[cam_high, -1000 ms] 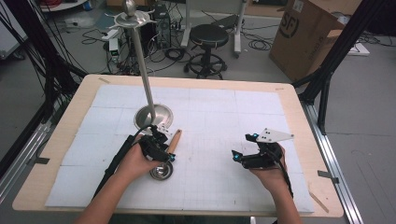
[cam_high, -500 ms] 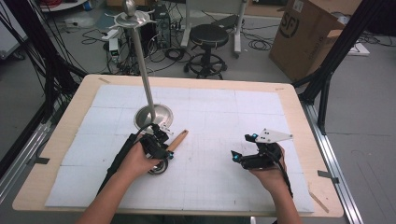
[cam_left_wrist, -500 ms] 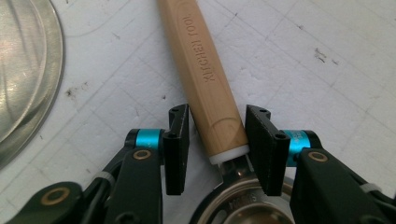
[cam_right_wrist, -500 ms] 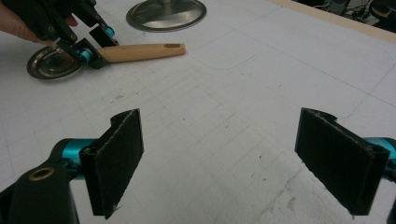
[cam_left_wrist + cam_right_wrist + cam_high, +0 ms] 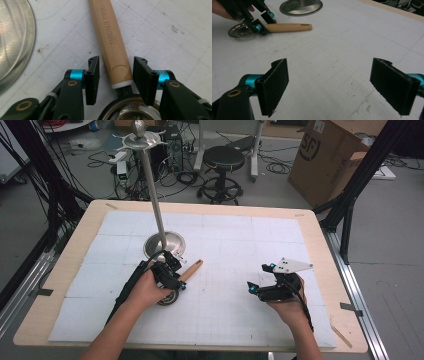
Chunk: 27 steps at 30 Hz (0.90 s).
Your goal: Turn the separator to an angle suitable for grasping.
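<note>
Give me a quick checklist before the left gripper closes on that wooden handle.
1. Wooden handle between the left gripper jaws: ok, it lies in the gap, near its strainer end.
2. Jaws open enough: ok, a gap shows on each side of the handle.
3. Handle centred: not ok, it sits slightly nearer the right-hand jaw in the left gripper view.
4. Stand base clear of the jaws: ok, it lies off to the side.
5. Right gripper out of the way: ok, open and far from the handle.
6. Jaws low enough to grip: cannot tell.
</note>
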### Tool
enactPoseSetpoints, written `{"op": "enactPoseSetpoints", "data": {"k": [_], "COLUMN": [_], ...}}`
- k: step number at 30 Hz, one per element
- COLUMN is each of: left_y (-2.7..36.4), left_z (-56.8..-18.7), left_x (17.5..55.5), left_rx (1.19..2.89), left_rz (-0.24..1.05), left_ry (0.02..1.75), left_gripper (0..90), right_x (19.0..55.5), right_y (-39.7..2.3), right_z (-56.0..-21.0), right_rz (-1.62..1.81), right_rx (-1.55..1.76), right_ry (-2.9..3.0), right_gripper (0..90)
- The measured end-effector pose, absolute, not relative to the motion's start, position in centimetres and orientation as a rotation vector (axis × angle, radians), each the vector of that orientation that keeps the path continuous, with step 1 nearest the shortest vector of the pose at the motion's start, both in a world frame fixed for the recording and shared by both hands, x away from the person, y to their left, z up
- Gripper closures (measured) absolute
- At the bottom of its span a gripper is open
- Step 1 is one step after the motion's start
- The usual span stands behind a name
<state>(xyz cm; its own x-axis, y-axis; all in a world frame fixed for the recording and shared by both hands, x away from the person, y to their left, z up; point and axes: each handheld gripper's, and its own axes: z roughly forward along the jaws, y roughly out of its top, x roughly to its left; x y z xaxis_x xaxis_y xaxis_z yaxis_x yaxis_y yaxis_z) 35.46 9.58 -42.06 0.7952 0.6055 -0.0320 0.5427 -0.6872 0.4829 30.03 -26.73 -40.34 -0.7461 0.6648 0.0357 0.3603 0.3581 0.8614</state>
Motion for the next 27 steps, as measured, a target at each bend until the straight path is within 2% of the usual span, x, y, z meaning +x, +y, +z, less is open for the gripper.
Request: {"op": "enactPoseSetpoints", "data": {"k": [4,9,14,20,27], "left_y": [9.30,9.48,9.54,9.77,9.66], "left_z": [-42.02,-42.03,-42.03,-42.04,-41.83], "left_x": [35.81,36.18,36.13,36.26,35.84], "left_rx": [2.556,2.555,2.556,2.553,2.559], "left_rz": [0.180,0.145,0.177,0.163,0.204], "left_ry": [0.782,0.778,0.752,0.722,0.684], "left_gripper": [59.3,60.5,68.8,69.0,69.1], "right_x": [30.05,29.98,29.96,30.06,30.00], "right_y": [-26.72,-26.46,-26.29,-26.53,-26.63], "right_z": [-40.36,-40.39,-40.42,-40.44,-40.51], "right_rz": [1.335,1.334,1.320,1.324,1.322], "right_rx": [0.904,0.893,0.882,0.893,0.901], "right_ry": [2.307,2.309,2.318,2.313,2.312], "right_gripper": [14.1,14.3,14.3,14.3,14.3]}}
